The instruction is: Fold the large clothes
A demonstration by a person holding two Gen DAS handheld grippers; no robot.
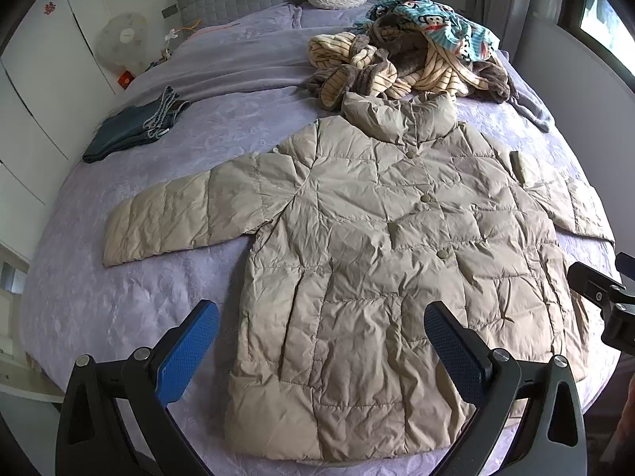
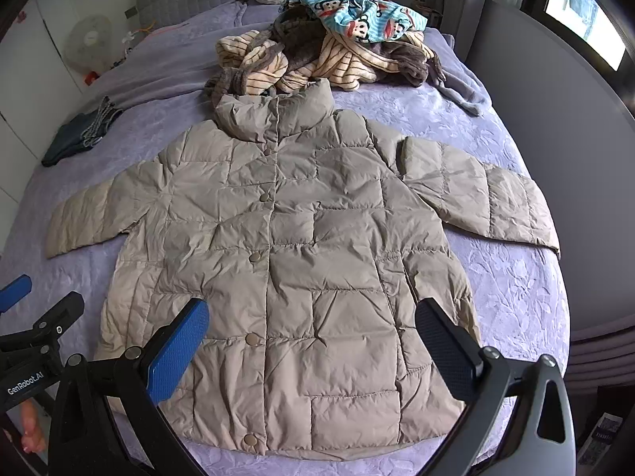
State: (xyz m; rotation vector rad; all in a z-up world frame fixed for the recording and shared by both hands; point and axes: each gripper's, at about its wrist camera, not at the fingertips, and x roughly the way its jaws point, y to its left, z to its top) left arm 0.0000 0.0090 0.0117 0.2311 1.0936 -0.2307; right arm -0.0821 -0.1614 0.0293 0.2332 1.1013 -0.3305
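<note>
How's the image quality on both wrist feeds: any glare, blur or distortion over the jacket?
Left wrist view: sharp, soft daylight, strong fisheye bending of the bed edge; jacket evenly lit. Right wrist view: equally sharp, window blown out at top right, no glare on the jacket, corners vignetted black.
</note>
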